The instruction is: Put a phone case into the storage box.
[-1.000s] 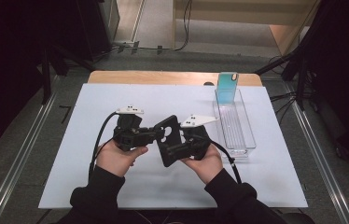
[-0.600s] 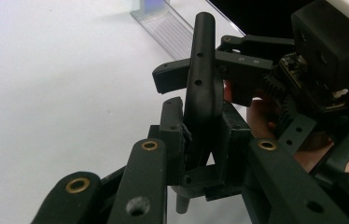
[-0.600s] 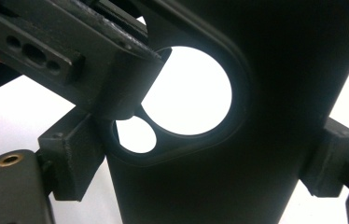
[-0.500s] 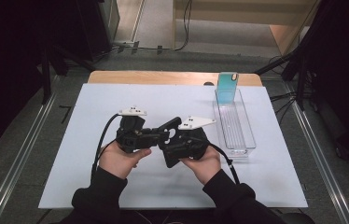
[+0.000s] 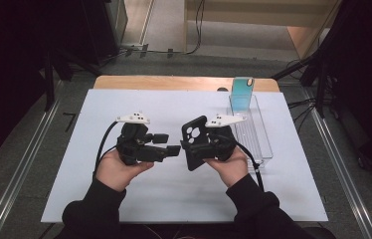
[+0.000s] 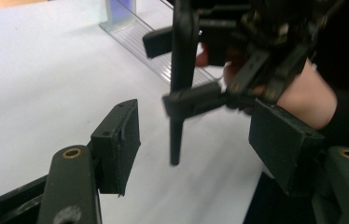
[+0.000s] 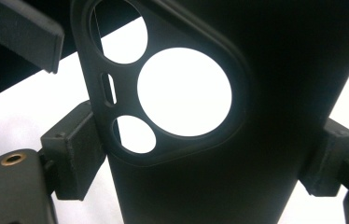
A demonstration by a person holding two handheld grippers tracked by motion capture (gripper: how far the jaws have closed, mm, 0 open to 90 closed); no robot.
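Observation:
A black phone case (image 5: 194,141) with round camera cutouts stands upright over the white mat. My right gripper (image 5: 199,149) is shut on it. In the right gripper view both pads press the sides of the case (image 7: 256,107), after the jaws closed a little. My left gripper (image 5: 168,143) points right at the case and is open, its jaws having just been opening. The left gripper view shows the case (image 6: 182,70) edge-on, beyond and between the spread pads (image 6: 119,140), which do not touch it.
A clear plastic tray (image 5: 261,142) lies on the mat (image 5: 124,99) to the right of my right hand. A teal phone case (image 5: 242,93) stands at its far end. The wooden table edge (image 5: 174,82) runs behind the mat.
The left gripper's jaws have opened and come off the case. The right hand has carried the case a little to the right, so the two grippers now stand apart.

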